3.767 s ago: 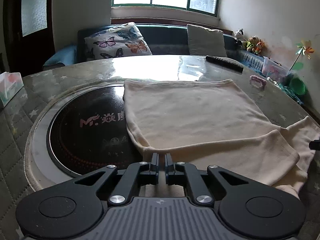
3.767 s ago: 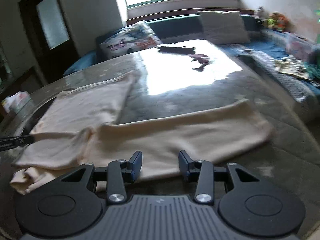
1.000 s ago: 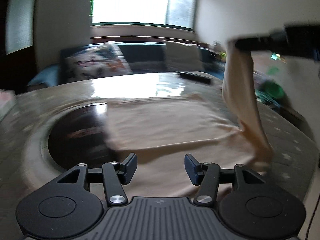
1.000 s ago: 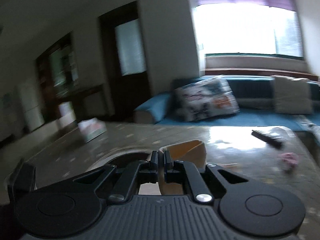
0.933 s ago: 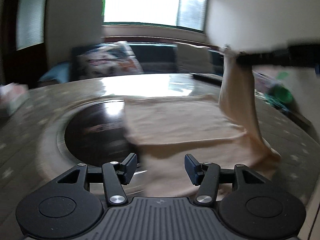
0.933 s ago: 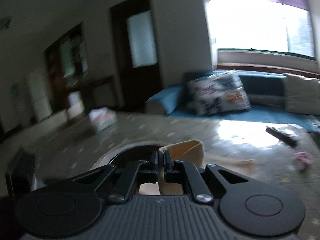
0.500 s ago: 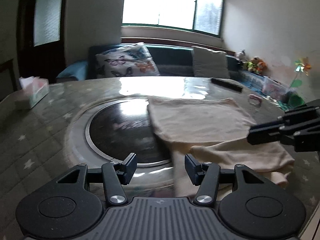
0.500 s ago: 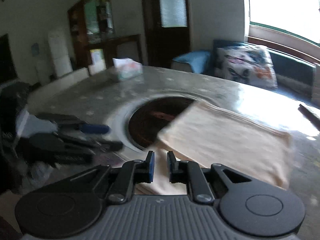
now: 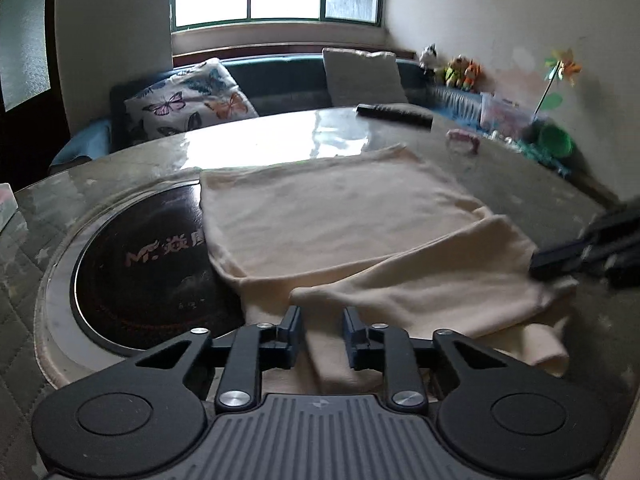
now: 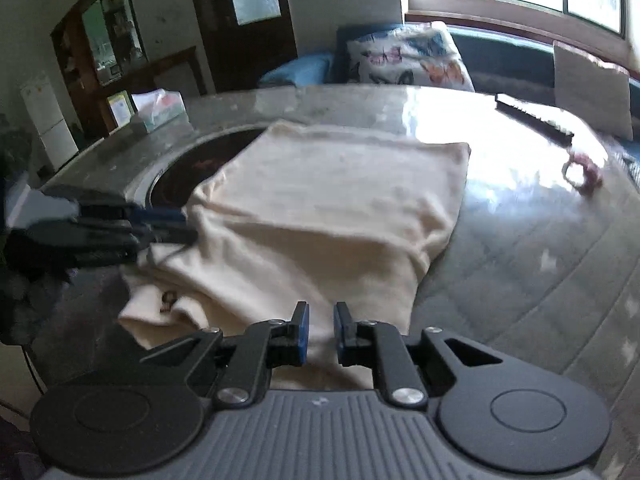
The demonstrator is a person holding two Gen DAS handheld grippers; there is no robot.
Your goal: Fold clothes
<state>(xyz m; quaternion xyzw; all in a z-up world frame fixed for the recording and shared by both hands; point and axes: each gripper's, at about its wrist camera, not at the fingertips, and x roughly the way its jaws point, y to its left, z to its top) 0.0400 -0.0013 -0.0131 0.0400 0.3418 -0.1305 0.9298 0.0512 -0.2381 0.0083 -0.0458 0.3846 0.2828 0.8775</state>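
Note:
A cream garment lies flat on the glass-topped table, its left edge over a black round cooktop. A sleeve is folded across its near part. My left gripper sits low at the near edge; its jaws are closing, with a ridge of cloth between them and a gap still showing. In the right wrist view the left gripper meets the garment's left edge. My right gripper hovers over the near hem, jaws a narrow slit apart, cloth below them. In the left wrist view the right gripper is blurred at the sleeve's end.
The cooktop is set into the table at the left. A black remote and a pink hair tie lie beyond the garment. A tissue box stands at the far left edge. A sofa with a butterfly pillow runs behind the table.
The right gripper, which held the sleeve high, came down across the garment and its jaws parted slightly. The sleeve now lies flat. The left gripper moved in and its jaws narrowed.

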